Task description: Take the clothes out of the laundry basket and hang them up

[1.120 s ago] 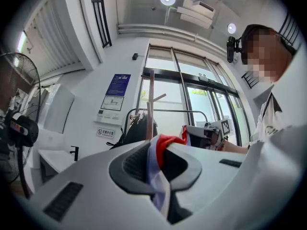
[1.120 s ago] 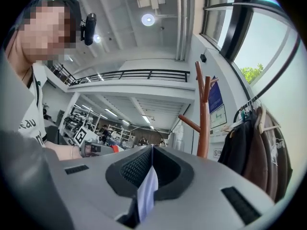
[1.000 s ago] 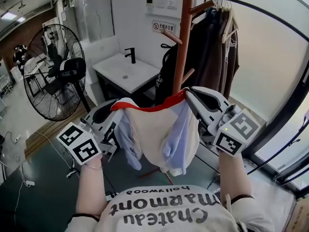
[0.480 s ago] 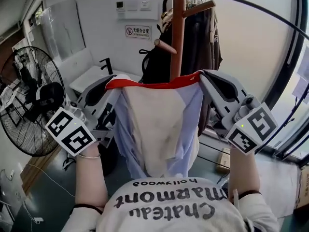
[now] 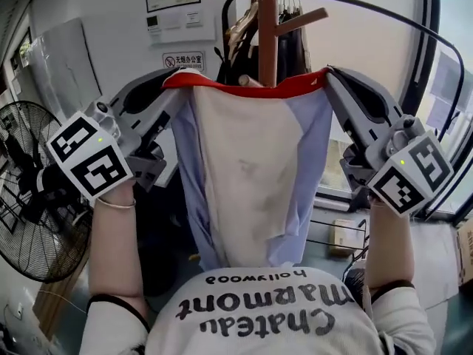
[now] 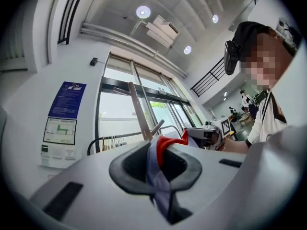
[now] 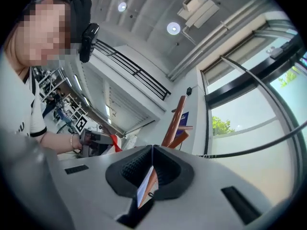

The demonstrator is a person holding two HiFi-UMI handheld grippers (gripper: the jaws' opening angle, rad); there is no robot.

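The right gripper (image 7: pixel 152 150) has its jaws pressed together on a thin fold of garment (image 7: pixel 145 186). Beyond the jaw tips rises a wooden coat stand (image 7: pixel 178 114). Far left of them, the left gripper (image 7: pixel 93 139) holds the garment's red edge.

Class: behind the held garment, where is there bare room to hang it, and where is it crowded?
Free: the right-pointing peg on the stand, and the rail between the hangers and the window. Crowded: the rail's left end, packed with hangers and dark clothes.

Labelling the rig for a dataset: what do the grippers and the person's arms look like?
Both the left gripper and right gripper are grey shells with dark padded jaws, each bearing a cube of black-and-white square markers. A thin bracelet circles the left wrist; sleeves are short, white.
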